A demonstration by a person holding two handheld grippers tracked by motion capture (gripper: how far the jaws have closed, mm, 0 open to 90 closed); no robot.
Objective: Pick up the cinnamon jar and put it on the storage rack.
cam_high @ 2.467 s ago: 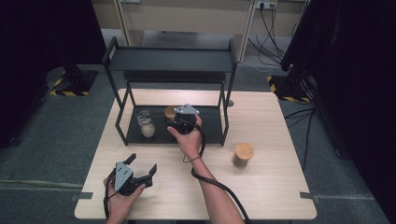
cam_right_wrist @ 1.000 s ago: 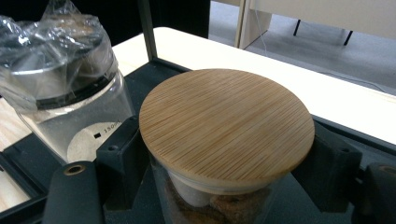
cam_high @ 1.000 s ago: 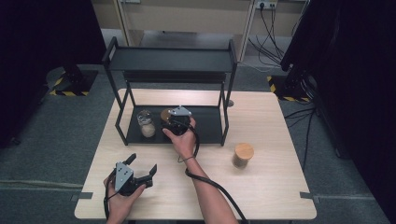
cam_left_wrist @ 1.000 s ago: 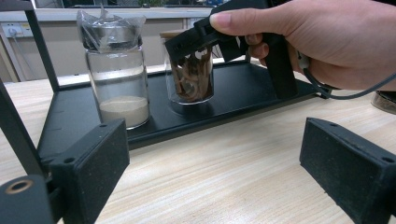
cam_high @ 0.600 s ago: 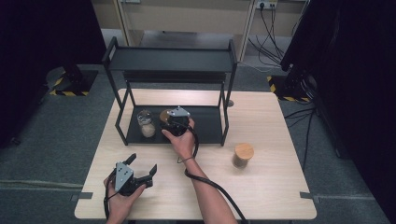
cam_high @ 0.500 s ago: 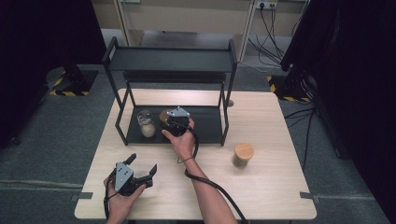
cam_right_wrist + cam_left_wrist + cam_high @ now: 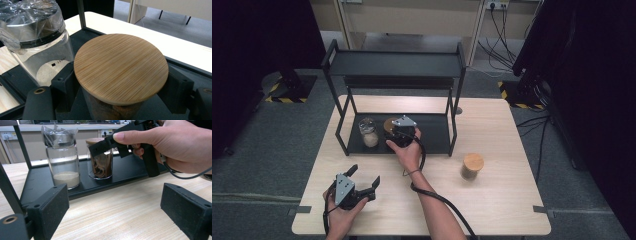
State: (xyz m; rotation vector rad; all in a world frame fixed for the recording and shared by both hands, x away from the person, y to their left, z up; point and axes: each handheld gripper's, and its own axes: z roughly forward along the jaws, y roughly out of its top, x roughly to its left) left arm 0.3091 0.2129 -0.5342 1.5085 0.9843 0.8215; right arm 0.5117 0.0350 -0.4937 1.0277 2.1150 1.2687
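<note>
Nearest the person, the left gripper (image 7: 362, 187) rests on the wooden table (image 7: 507, 205), well short of the black metal rack (image 7: 394, 65) that serves as the landmark; its jaws stand wide apart with nothing between them, and in the left gripper view the flat black pads (image 7: 53, 207) frame bare tabletop. To the right of the rack's front edge, well apart from it, a second jar with a round wooden lid (image 7: 472, 166) stands alone on the table. On the rack's lower shelf (image 7: 434, 132), the right gripper (image 7: 398, 134) is clamped on the glass jar with a bamboo lid (image 7: 121, 67), one jaw pressing each side of the glass just under the lid. That jar holds brown contents and stands upright on the shelf. Just beside it, toward the rack's left end, stands a clear glass jar of white powder (image 7: 368, 132) with a metal cap wrapped in crinkled plastic film; the two jars sit close together without touching. The rack's left front post (image 7: 10, 192) rises between the left gripper and the shelf. Above, the rack's upper shelf is a flat black tray with raised rims.
</note>
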